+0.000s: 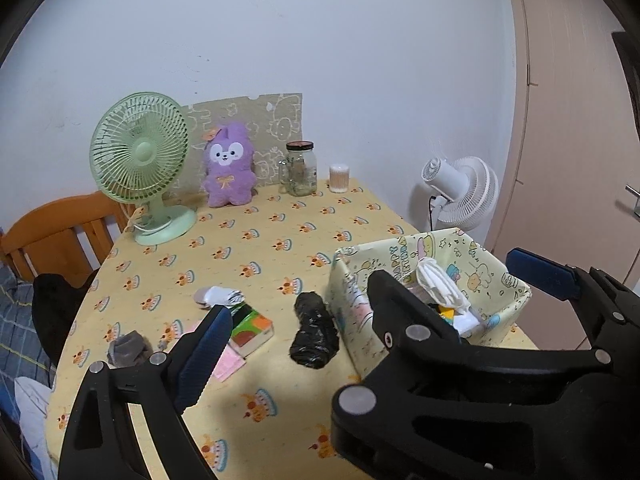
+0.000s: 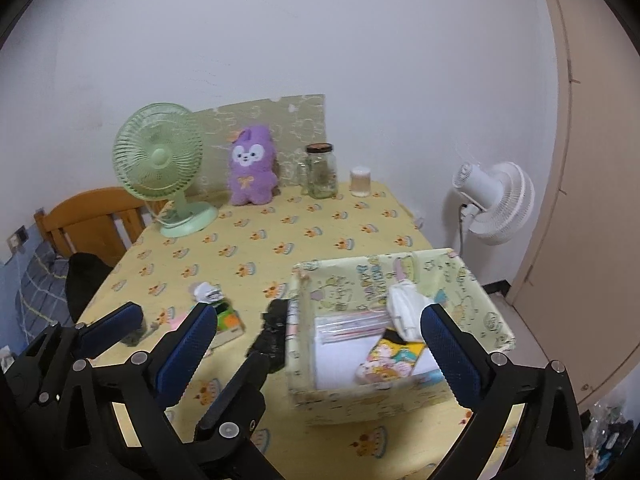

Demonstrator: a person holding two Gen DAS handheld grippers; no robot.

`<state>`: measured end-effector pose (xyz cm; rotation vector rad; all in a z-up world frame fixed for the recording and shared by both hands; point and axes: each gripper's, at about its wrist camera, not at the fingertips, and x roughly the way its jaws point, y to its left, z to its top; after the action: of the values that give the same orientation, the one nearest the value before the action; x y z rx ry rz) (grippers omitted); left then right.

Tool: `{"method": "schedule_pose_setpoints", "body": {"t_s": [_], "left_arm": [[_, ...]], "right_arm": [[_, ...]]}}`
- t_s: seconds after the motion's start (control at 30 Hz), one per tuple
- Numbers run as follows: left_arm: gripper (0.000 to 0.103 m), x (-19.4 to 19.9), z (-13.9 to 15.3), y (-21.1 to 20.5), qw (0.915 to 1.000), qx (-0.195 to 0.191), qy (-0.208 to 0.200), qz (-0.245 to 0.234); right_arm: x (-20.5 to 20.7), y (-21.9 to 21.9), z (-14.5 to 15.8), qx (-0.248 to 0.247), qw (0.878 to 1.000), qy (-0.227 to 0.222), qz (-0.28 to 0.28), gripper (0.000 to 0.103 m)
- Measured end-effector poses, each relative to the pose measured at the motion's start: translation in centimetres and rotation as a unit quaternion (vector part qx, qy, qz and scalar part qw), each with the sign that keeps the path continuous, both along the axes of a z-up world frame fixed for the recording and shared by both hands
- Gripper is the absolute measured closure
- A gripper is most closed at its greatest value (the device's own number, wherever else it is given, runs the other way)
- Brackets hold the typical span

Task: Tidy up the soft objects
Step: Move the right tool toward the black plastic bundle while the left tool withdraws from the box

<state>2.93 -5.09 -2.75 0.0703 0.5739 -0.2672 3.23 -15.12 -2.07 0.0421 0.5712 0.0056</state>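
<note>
The left tongs are spread wide with nothing between the jaws. Only the left finger shows in their own view, since the right tongs sit across the other side. The right tongs are also wide open and empty, and the two tools overlap side by side above the table.

Straight ahead of the right tongs, partly under their right finger, stands an open printed fabric box. Inside it, a white layer covers the bottom. A clear packet with red stripes lies on the layer toward the far side. A cartoon-print pouch lies nearer the tongs. A bunched white cloth stands up near the middle.

Between the two tools lies a crinkly black roll, just beside the box's left wall. Its long axis runs away from the tongs, roughly parallel to that wall.

Just past the left finger tip lies a green-and-orange tissue pack, resting on a pink sheet. A rolled white sock lies just beyond the pack. A balled grey sock lies to the left of that finger.

Far ahead, against the wall, stand a green fan, a purple plush and a glass jar.
</note>
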Motion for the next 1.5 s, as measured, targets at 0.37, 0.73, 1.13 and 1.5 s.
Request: {"method": "schedule_pose_setpoints", "body": {"t_s": [0.37, 0.73, 1.13, 1.5], "left_arm": [[0.008, -0.2, -1.7, 3.2, 0.9994, 0.01, 0.014, 0.029], [0.008, 1.0, -3.4, 5.7, 0.9977, 0.013, 0.029, 0.06], [0.008, 3.2, -6.1, 8.0, 0.994, 0.027, 0.06, 0.088], [0.009, 5.6, -8.2, 9.6, 0.9915, 0.031, 0.089, 0.09]], "right_arm": [[0.0, 3.4, -1.9, 0.008, 1.0, 0.006, 0.022, 0.0], [1.8, 6.0, -3.9, 0.005, 0.999, 0.022, 0.031, 0.01], [4.4, 8.4, -7.0, -0.001, 0.998, 0.061, 0.027, 0.022], [6.3, 9.9, -8.8, -0.035, 0.996, 0.072, -0.025, 0.025]]}}
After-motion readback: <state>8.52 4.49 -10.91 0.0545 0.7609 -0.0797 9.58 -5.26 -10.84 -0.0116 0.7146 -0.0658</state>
